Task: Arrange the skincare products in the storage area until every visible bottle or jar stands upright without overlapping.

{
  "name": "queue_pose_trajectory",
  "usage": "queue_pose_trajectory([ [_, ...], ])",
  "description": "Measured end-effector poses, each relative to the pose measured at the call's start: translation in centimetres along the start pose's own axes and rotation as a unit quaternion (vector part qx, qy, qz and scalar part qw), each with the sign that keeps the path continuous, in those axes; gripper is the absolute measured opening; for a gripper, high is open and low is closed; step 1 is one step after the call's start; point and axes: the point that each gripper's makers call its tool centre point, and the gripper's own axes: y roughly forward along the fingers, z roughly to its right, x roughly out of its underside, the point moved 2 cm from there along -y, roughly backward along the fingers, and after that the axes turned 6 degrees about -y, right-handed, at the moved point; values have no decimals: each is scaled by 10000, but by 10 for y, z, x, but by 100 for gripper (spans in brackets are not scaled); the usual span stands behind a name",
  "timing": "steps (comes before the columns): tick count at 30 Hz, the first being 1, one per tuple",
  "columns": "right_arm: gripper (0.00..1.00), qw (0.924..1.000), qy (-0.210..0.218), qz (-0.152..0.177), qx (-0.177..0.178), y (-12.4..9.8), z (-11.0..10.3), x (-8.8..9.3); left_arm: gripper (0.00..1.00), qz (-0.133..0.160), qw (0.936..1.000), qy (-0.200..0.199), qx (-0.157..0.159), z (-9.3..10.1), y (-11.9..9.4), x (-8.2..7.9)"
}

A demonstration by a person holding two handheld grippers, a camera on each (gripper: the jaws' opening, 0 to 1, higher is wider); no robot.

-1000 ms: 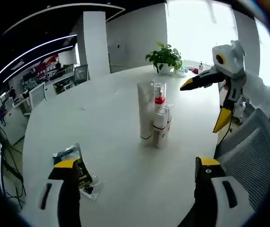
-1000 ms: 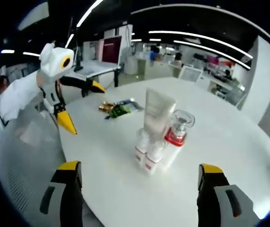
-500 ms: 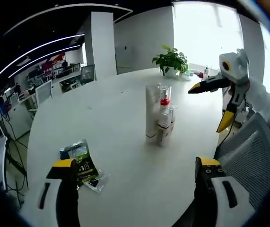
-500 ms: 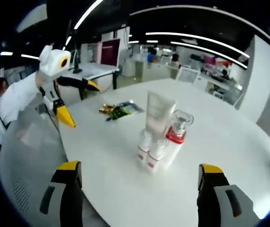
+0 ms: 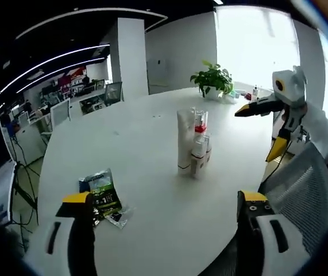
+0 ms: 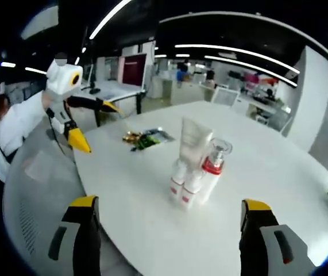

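Observation:
A tight cluster of skincare products stands upright on the round white table [image 5: 152, 138]. It holds a tall white tube [image 5: 184, 141], a clear pump bottle with a red band [image 5: 200, 122] and two small white bottles [image 5: 199, 156]. In the right gripper view the same tube [image 6: 195, 138], pump bottle [image 6: 213, 168] and small bottles [image 6: 184, 183] sit mid-table. My left gripper [image 5: 165, 198] is open, well short of the cluster. The right gripper [image 6: 169, 202] is also open with nothing between its fingers. Each shows in the other's view, left gripper [image 6: 99, 129] and right gripper [image 5: 255, 134], jaws spread.
Snack packets [image 5: 101, 195] lie near the table edge by my left gripper, seen too as packets [image 6: 146, 138] beyond the cluster. A potted plant [image 5: 212, 77] stands at the far side. A grey mesh chair [image 5: 301, 190] sits at the table's edge. Office desks fill the background.
Both views have drawn back a little from the table, so the cluster looks smaller. The products have not moved. Both grippers stay open.

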Motion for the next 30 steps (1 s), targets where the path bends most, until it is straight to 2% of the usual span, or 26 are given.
queue_pose_trajectory([
  [4, 100, 10000, -55, -4, -25, -5, -5, 2, 99, -56, 10000, 58, -15, 15, -8, 7],
  [19, 100, 9996, -139, 78, -222, -21, -24, 7, 99, 10, 9994, -185, -287, 39, -30, 22],
  [30, 100, 9994, -158, -8, -312, -15, -18, 6, 99, 10, 9990, -290, -336, 26, -29, 19],
])
